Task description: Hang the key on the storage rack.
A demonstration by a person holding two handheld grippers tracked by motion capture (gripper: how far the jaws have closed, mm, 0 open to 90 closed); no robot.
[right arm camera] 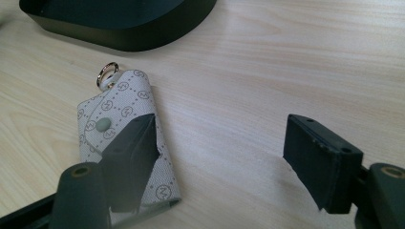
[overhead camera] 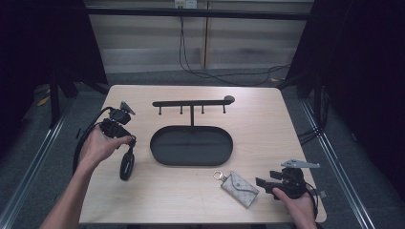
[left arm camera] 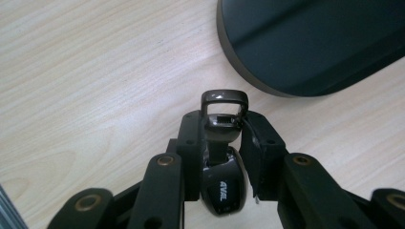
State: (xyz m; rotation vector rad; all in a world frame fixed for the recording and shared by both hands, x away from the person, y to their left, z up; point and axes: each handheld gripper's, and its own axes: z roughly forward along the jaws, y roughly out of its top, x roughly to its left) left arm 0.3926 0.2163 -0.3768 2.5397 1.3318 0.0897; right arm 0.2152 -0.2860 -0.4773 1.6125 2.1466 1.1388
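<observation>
Black key fob (left arm camera: 223, 183) clenched in the left gripper (left arm camera: 224, 143) above the worktop (overhead camera: 267, 124), near the oval tray (overhead camera: 165, 155) of a hook stand (overhead camera: 191, 102), right gripper (right arm camera: 219, 157) released beside a patterned key pouch (right arm camera: 119, 119)

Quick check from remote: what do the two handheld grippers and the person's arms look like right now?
Both are black two-jaw tools. The left gripper has brass-coloured pivot pins and a looping black cable. The right gripper carries a grey three-cornered plate on top and has blocky rectangular pads. The forearms are bare, with no sleeves in view.
</observation>
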